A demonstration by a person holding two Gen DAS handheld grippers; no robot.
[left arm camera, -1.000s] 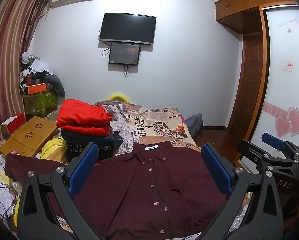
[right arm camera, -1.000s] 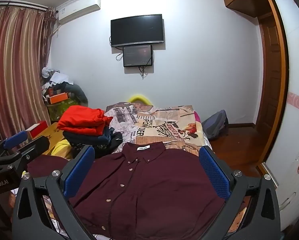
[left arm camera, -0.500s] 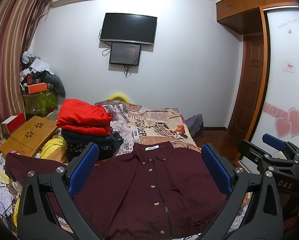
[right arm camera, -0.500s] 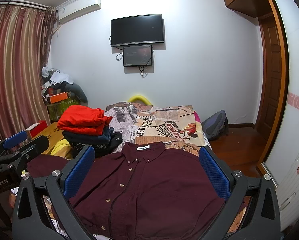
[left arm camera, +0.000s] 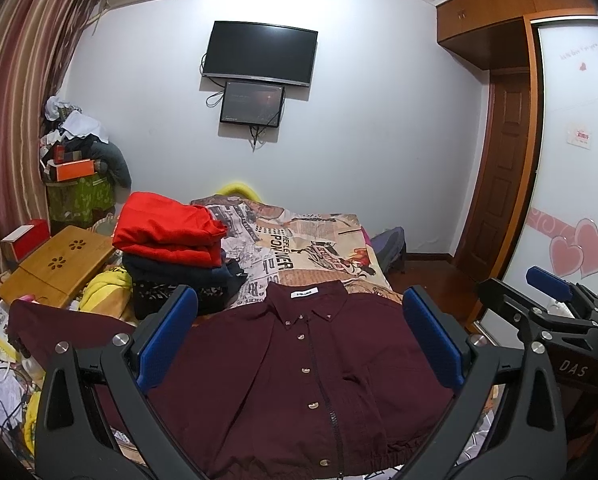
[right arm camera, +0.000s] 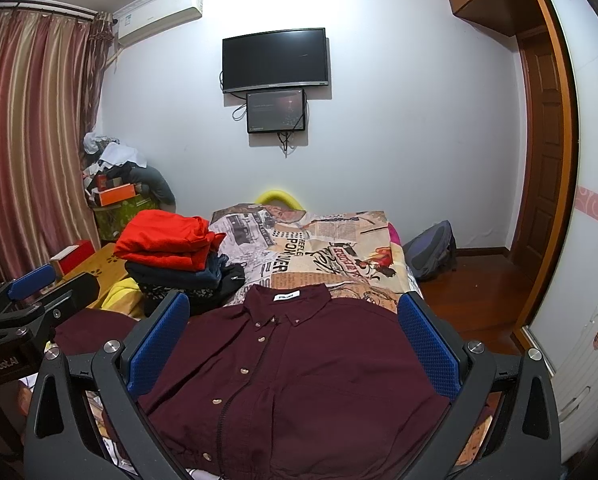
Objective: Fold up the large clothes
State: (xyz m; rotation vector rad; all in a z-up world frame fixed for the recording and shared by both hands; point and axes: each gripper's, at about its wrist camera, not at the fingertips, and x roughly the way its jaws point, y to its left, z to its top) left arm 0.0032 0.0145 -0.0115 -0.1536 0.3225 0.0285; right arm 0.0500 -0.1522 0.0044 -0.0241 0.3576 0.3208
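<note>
A dark maroon button-up shirt (left arm camera: 299, 368) lies flat, front up, on the near end of the bed, collar toward the far wall; it also shows in the right wrist view (right arm camera: 299, 376). Its left sleeve (left arm camera: 59, 320) stretches out to the left. My left gripper (left arm camera: 299, 340) is open and empty, held above the shirt, its blue pads (left arm camera: 167, 336) wide apart. My right gripper (right arm camera: 295, 340) is open and empty above the shirt too. Each gripper shows at the edge of the other's view: the right one (left arm camera: 551, 308), the left one (right arm camera: 23, 304).
A stack of folded clothes, red on top (left arm camera: 167, 232), sits on the bed's left side. The printed bedspread (left arm camera: 299, 248) stretches behind the shirt. A wooden lap table (left arm camera: 55, 264) and clutter stand left. A backpack (right arm camera: 431, 248), door and wardrobe stand right.
</note>
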